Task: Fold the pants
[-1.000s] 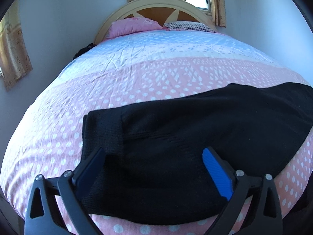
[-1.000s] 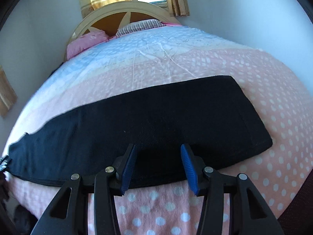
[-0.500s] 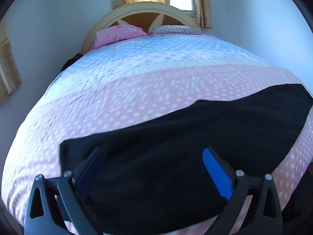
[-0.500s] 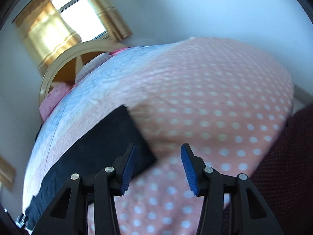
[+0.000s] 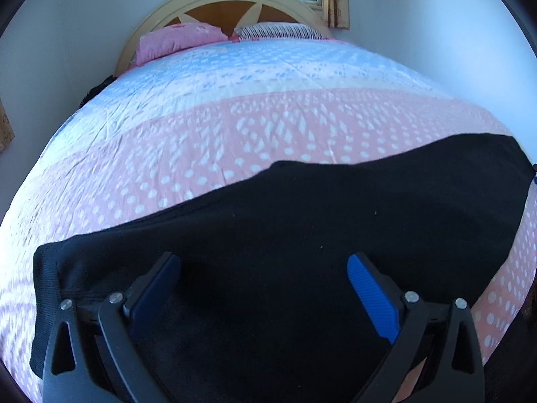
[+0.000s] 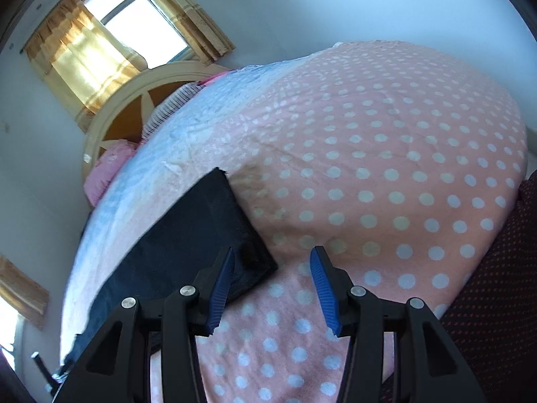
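Observation:
Black pants (image 5: 302,228) lie flat across the near part of the bed, stretched from left to right. My left gripper (image 5: 261,288) hovers open over their left end, its blue pads wide apart with black cloth below and nothing pinched. In the right wrist view the pants (image 6: 188,235) show as a dark band ending in a corner at lower centre. My right gripper (image 6: 270,285) is open just past that corner, the left pad over the cloth's edge and the right pad over the bedspread.
The bed carries a pink spotted bedspread (image 5: 235,127) turning blue toward the headboard (image 5: 221,6). A pink pillow (image 5: 178,38) and a striped pillow (image 5: 278,30) lie there. White walls close both sides. A dark red spotted fabric (image 6: 496,285) fills the right wrist view's lower right.
My right gripper swung from the middle of the pants out to their right end corner and tilted. My left gripper shifted slightly along the left end. Both stayed open.

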Demonstrator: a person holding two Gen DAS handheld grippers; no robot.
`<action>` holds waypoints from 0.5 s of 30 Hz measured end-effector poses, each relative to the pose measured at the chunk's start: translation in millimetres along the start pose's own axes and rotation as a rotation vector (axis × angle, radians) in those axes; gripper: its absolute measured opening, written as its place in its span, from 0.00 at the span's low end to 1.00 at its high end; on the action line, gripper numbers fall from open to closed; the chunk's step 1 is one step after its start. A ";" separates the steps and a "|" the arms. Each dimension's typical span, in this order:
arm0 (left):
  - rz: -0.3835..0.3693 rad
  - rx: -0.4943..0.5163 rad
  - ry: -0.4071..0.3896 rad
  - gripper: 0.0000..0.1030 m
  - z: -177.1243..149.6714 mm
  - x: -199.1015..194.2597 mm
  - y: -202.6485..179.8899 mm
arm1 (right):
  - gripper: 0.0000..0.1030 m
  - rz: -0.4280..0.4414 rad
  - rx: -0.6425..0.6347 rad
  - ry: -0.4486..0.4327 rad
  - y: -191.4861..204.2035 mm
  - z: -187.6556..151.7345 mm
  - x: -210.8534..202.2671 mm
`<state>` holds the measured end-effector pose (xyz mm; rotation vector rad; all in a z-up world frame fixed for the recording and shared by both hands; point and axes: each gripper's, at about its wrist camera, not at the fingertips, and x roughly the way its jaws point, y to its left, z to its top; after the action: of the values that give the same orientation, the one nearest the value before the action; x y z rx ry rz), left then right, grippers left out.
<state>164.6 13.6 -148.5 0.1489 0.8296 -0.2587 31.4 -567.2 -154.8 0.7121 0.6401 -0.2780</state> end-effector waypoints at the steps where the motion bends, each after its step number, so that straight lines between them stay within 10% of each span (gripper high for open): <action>1: -0.003 -0.005 0.004 0.99 0.1 -0.4 1.1 | 0.48 0.025 0.013 0.000 -0.2 0.4 -1.0; 15: 0.009 -0.040 -0.055 0.99 -2.7 -16.9 -1.3 | 0.46 0.071 0.025 0.062 6.8 7.6 16.2</action>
<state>151.4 15.8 -137.8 0.1072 0.7793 -0.2362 50.4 -567.9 -157.0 0.7681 0.6700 -0.1994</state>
